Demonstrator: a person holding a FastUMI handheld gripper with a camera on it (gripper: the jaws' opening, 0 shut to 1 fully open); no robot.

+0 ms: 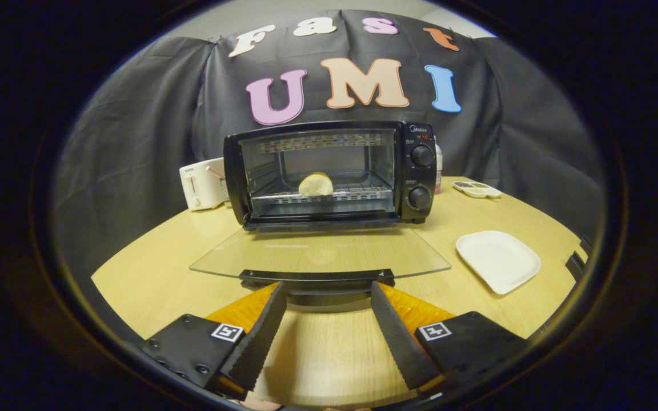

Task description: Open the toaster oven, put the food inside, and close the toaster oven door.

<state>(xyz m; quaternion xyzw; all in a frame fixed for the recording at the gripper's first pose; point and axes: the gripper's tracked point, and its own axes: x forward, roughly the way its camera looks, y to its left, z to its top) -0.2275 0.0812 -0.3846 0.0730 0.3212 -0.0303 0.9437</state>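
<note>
Food (316, 184) in toaster oven (329, 171) — plate (497, 260) right, toaster (203, 184) left

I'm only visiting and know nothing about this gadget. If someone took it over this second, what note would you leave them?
Gripper: fingers open, holding nothing, tips just short of the black handle on the lowered glass door.

Black toaster oven: on the light wooden table, door folded down flat toward the fingers.

Food: a pale round bread piece sits on the wire rack inside.

White square plate: bare, on the table beside the door.

Done: oven opened, food put inside.

Left: lift the door by its handle and close it.
</note>
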